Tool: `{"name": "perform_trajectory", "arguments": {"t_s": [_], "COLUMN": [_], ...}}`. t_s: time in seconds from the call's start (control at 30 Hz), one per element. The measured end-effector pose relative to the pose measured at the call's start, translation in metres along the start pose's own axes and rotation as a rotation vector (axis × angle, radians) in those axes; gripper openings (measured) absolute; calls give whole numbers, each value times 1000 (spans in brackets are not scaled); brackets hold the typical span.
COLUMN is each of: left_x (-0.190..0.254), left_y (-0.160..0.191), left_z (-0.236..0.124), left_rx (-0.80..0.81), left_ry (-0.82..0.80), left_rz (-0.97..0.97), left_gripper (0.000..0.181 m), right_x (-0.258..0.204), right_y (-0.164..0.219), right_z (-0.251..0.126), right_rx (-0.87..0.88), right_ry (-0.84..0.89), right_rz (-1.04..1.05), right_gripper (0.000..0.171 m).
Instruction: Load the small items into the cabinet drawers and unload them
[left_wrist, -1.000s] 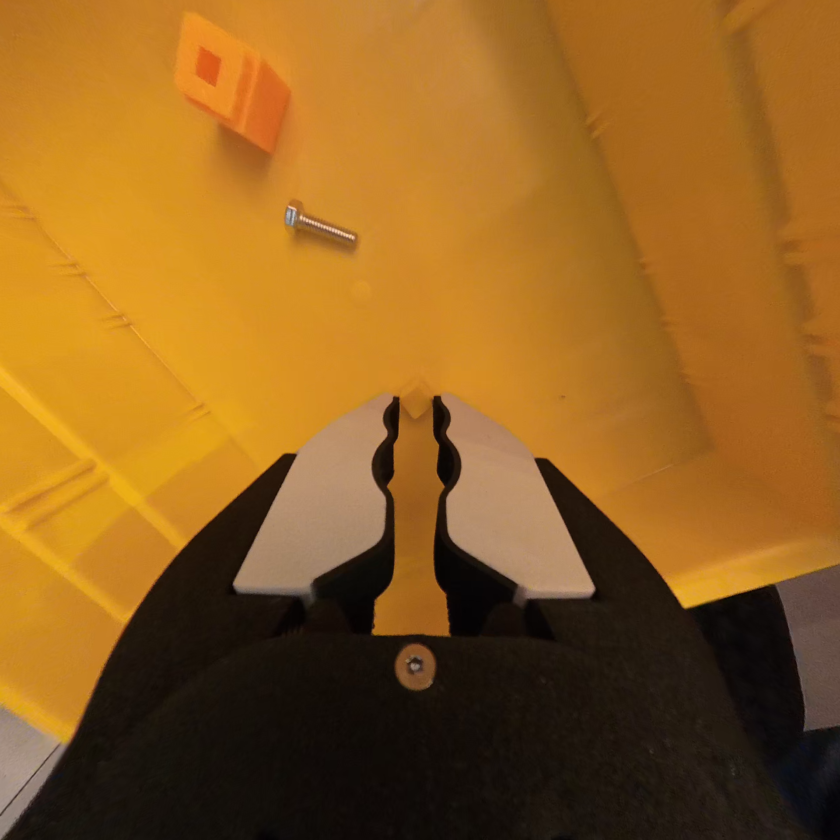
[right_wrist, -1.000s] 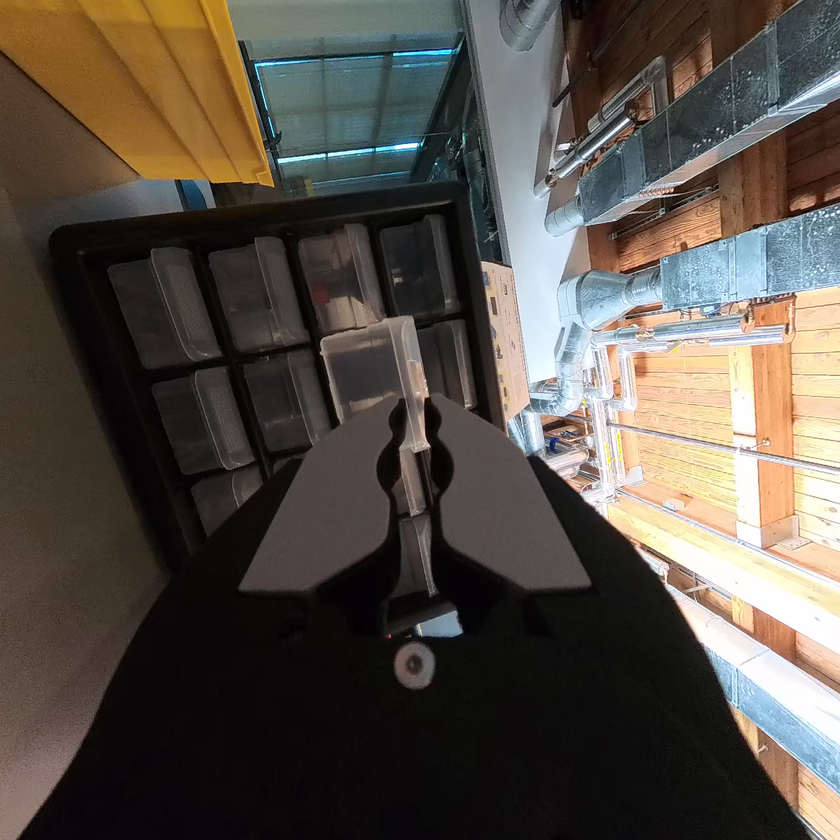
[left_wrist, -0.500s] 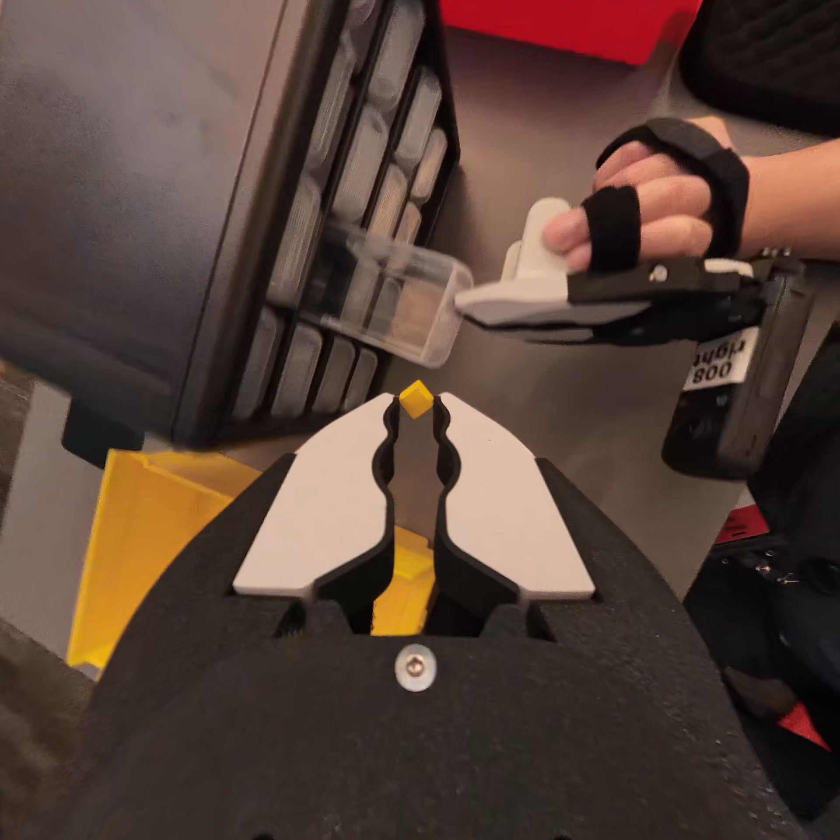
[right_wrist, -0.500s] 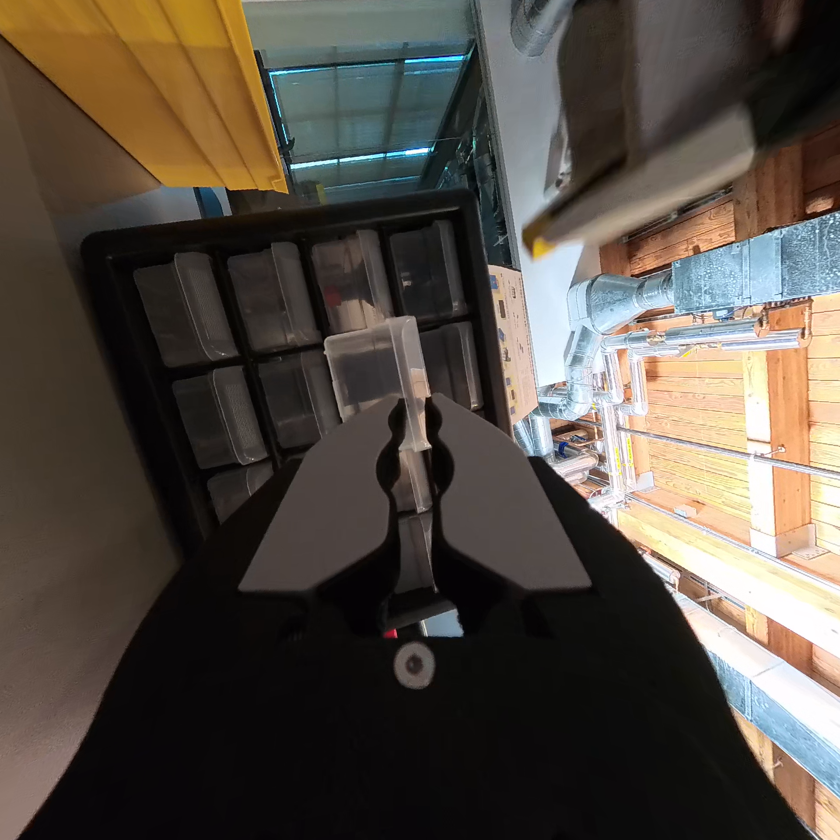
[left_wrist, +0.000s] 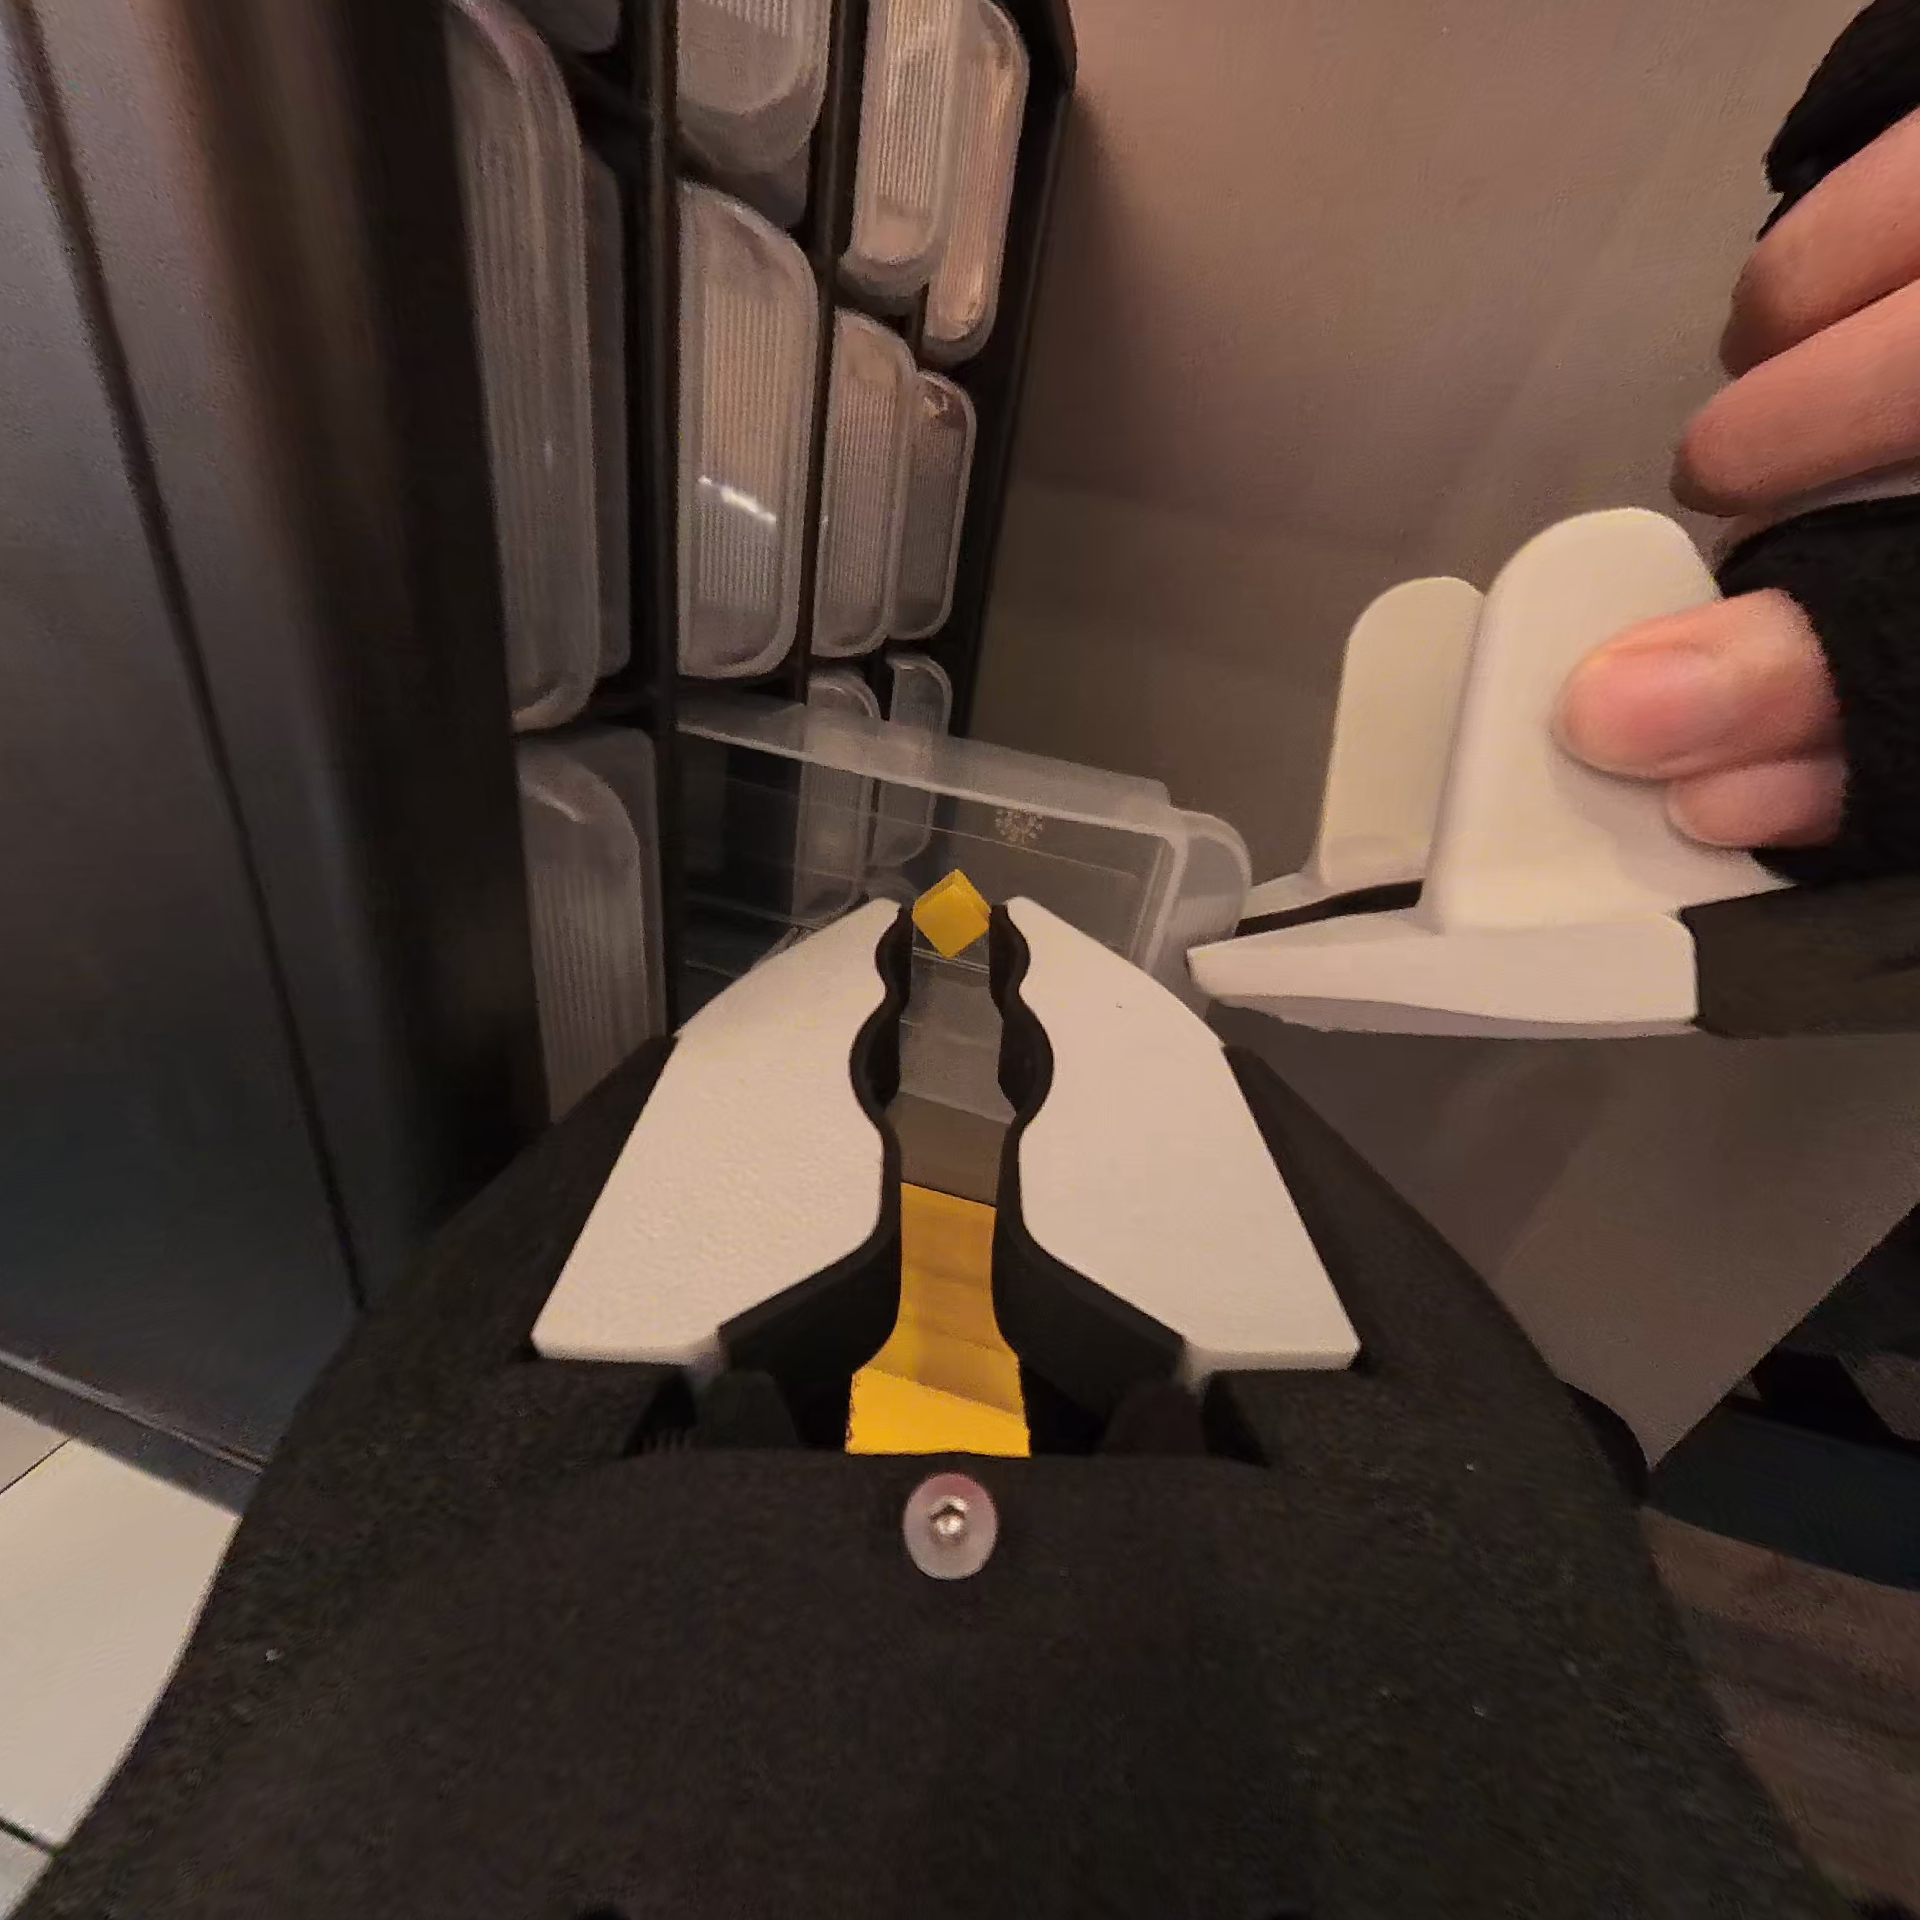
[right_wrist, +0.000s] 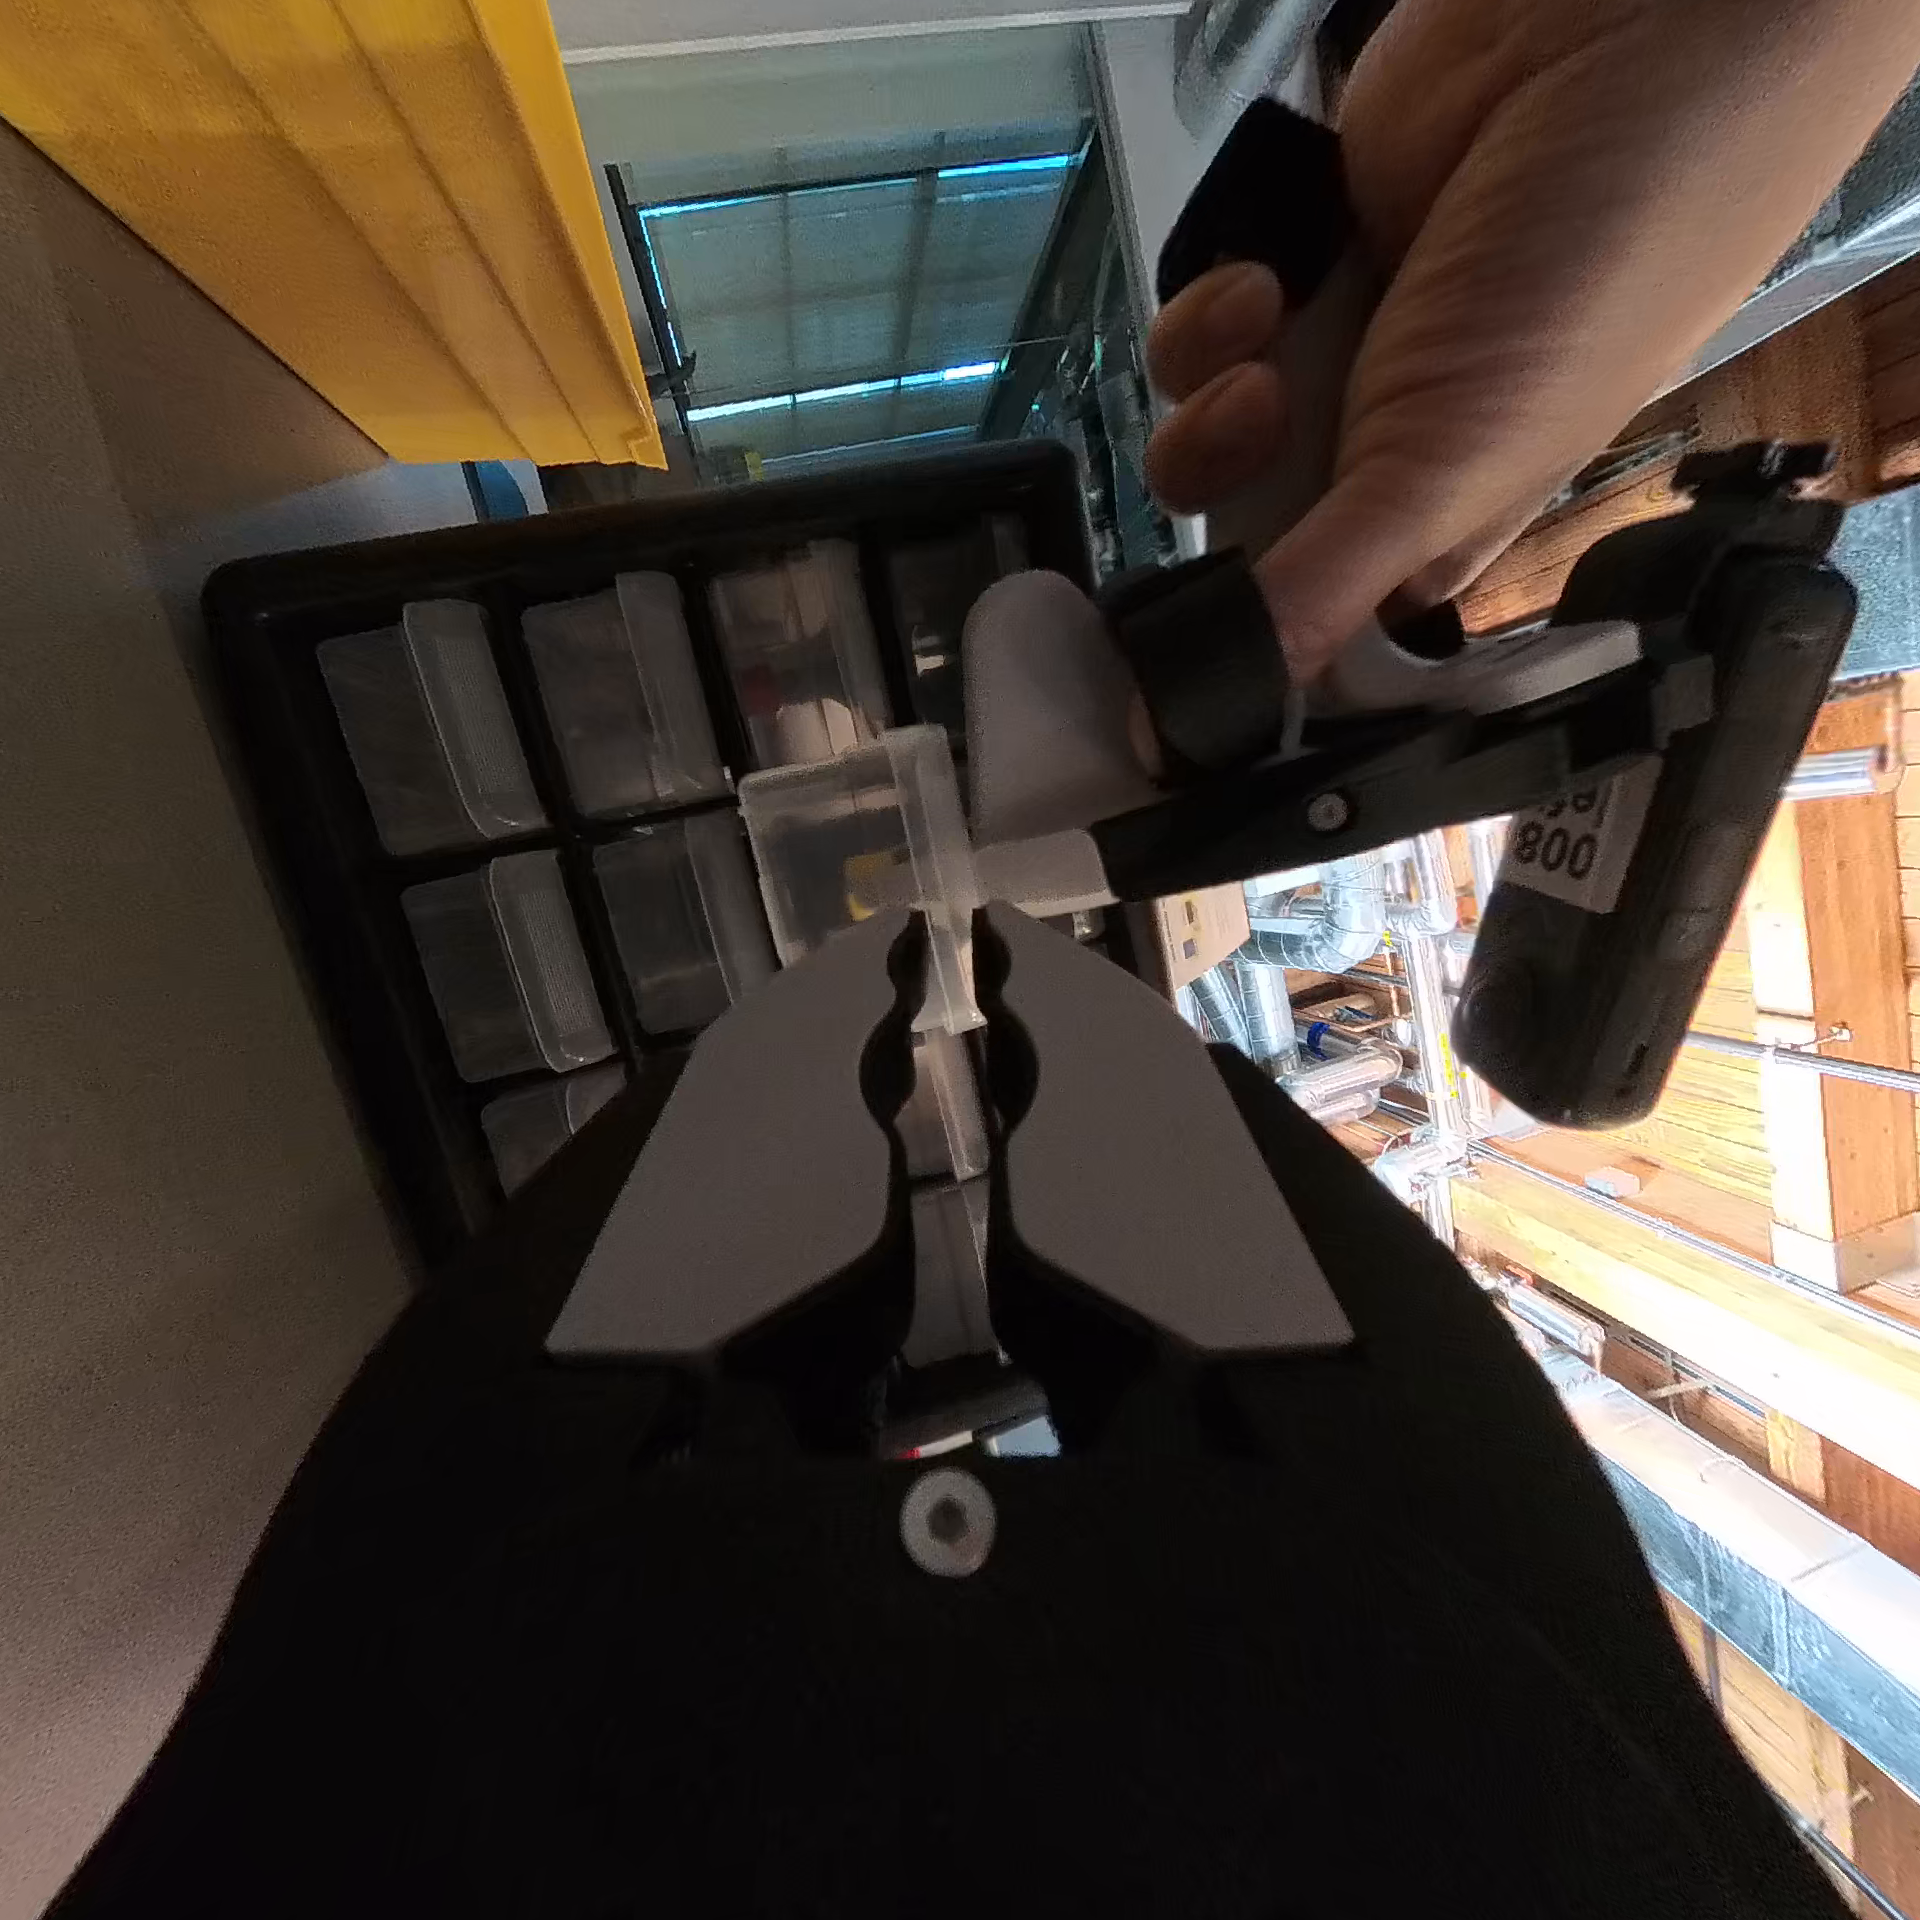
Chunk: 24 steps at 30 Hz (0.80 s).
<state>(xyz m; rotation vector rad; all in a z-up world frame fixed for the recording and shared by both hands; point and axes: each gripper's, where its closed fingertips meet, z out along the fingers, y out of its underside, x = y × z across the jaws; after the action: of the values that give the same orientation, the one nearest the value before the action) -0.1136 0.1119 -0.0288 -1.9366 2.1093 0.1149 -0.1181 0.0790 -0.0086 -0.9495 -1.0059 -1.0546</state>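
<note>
My left gripper (left_wrist: 948, 914) is shut on a small yellow cube (left_wrist: 948, 928) and holds it just above the open top of a clear drawer (left_wrist: 1039, 862). The drawer is pulled out of the black cabinet (left_wrist: 644, 520). My right gripper (right_wrist: 948, 930) is shut on the drawer's front handle tab (right_wrist: 940, 977). It also shows in the left wrist view (left_wrist: 1216, 961), at the drawer's front. In the right wrist view the left gripper (right_wrist: 1023, 868) hangs over the drawer (right_wrist: 831, 842), held by a hand (right_wrist: 1455, 312).
The cabinet (right_wrist: 281, 644) has several other clear drawers, all pushed in. A yellow bin (right_wrist: 364, 208) stands beside it and shows below my left fingers (left_wrist: 935, 1351). The grey tabletop (left_wrist: 1455, 312) lies in front of the cabinet. The tips of both grippers are at nearly the same place. My left tips are roughly 7 cm from the black cabinet (left_wrist: 644, 520).
My left gripper has come out of the yellow bin with the cube and moved up close over the pulled-out drawer. My right gripper has kept its hold on the drawer handle.
</note>
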Motion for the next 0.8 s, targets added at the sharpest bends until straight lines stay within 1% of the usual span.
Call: {"name": "perform_trajectory", "arguments": {"t_s": [0.13, 0.23, 0.33, 0.4, 0.5, 0.63, 0.7, 0.8], "left_x": [-1, -1, -2, -4, -4, 3, 6, 16], "left_y": [4, 3, 1, -1, -3, 3, 16, 44], "left_z": [6, 6, 2, -3, -17, -53, -68, -82], "left_rx": [-33, -23, -8, 19, 82, 240, 296, 337], "left_ry": [21, 18, 9, -8, -31, -85, -127, -161], "left_rz": [-16, -21, -45, -47, -64, -128, -170, -222], "left_gripper": [14, 14, 17, 22, 23, 21, 19, 18], "right_x": [-2, -2, -2, -3, -4, -4, -5, -8], "right_y": [-2, -2, 0, 0, 1, 4, 8, 17], "right_z": [0, 0, 1, 1, 3, 11, 21, 36], "right_rx": [3, 0, -8, -7, -13, -26, -47, -99], "right_ry": [-7, -11, -14, -14, -17, -18, -22, -35], "right_rz": [-7, -4, 0, -1, 5, 10, 11, 19], "right_gripper": [9, 9, 9, 9, 9, 9, 9, 10]}}
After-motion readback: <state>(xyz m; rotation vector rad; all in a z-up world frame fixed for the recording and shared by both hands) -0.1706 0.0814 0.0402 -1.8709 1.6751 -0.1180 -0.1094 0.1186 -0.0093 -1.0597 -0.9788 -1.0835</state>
